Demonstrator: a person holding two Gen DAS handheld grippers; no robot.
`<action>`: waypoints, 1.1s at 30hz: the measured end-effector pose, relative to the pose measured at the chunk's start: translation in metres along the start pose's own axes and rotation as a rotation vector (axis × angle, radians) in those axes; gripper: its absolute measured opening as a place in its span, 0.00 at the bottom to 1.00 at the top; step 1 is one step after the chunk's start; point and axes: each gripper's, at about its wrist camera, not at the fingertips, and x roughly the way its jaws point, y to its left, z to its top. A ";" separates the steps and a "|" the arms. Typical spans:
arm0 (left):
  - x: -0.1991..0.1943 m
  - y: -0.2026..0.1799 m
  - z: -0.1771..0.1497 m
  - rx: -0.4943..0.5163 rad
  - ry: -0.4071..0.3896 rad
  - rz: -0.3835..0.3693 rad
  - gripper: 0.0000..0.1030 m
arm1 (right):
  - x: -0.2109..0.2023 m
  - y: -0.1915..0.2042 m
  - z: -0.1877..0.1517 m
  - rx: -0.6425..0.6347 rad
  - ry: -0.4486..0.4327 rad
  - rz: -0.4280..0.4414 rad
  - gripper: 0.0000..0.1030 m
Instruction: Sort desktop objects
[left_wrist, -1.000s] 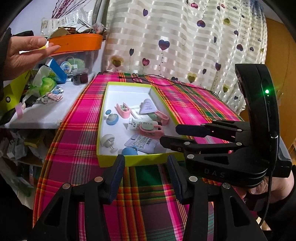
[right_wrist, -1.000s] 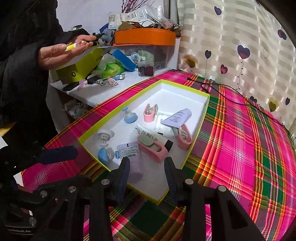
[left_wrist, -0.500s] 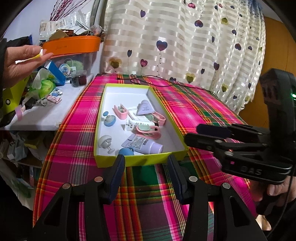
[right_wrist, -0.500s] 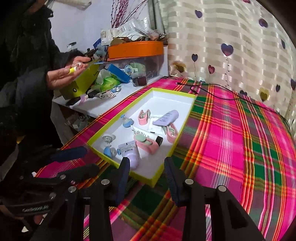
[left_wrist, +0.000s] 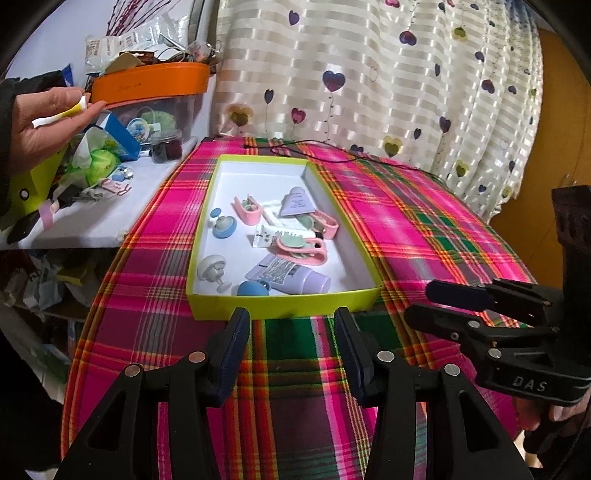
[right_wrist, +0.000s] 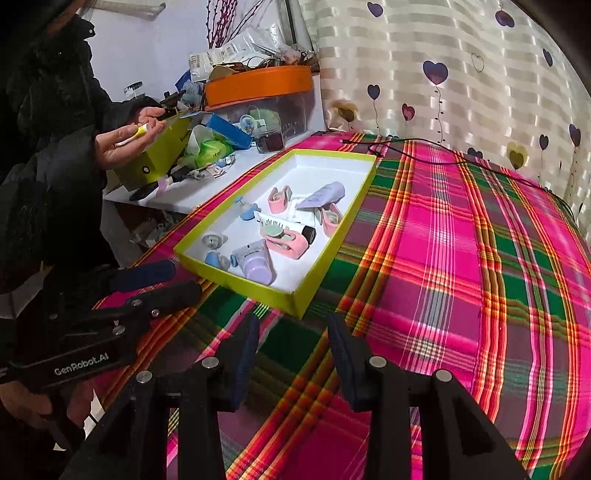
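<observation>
Tray (left_wrist: 280, 306) held: three pink clips (left_wrist: 246, 211), three tubes (left_wrist: 288, 275), four round knob pieces (left_wrist: 224, 226).

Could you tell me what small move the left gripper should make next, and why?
Probably ease the left gripper forward over the yellow-green tray's near wall toward the lavender tube. Its jaws are open and empty, it sits just short of the wall, and that tube lies nearest.

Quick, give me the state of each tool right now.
Left tool: open, holding nothing, above the plaid cloth near the tray.
Right tool: open, holding nothing, also short of the tray.
</observation>
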 end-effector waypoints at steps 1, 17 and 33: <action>0.000 -0.001 0.000 0.003 0.005 0.004 0.48 | 0.000 0.000 -0.001 0.002 0.001 0.001 0.39; 0.003 -0.001 0.001 -0.021 0.043 -0.008 0.48 | 0.003 0.001 -0.002 0.000 0.013 0.003 0.39; 0.004 0.001 0.004 -0.040 0.045 -0.020 0.48 | 0.004 -0.001 0.000 0.003 0.014 -0.003 0.39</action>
